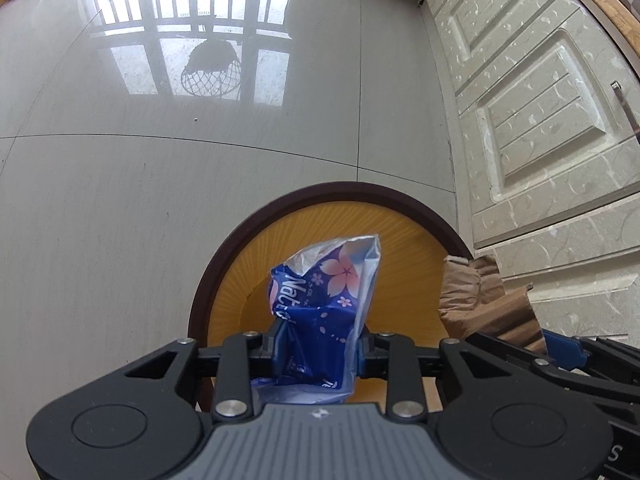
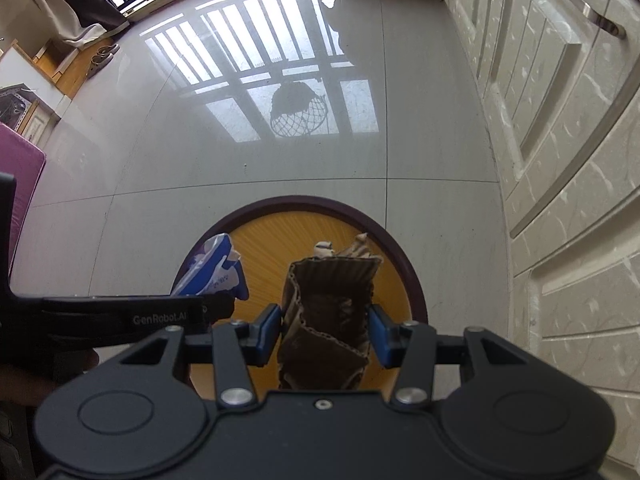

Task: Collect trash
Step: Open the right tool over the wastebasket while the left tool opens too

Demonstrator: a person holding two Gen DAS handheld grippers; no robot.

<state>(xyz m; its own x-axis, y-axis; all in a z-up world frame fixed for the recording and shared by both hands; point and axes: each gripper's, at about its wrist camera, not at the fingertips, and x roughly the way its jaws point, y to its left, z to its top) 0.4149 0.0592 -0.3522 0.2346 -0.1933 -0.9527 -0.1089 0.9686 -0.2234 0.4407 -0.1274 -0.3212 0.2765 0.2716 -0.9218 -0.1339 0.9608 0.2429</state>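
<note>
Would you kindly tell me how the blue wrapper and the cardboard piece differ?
The blue wrapper is glossy printed plastic with pink flowers; the cardboard piece is plain brown and corrugated. The wrapper sits in the left hand-held gripper, the cardboard in the right hand-held gripper. Both are crumpled and held above the orange bin.

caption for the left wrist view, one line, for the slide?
Left tongs shut on a blue flowered plastic wrapper above a round orange bin, crumpled cardboard alongside.

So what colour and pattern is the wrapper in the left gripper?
Dark blue wrapper with pink cherry-blossom flowers and white lettering, clearest in the left wrist view.
</note>
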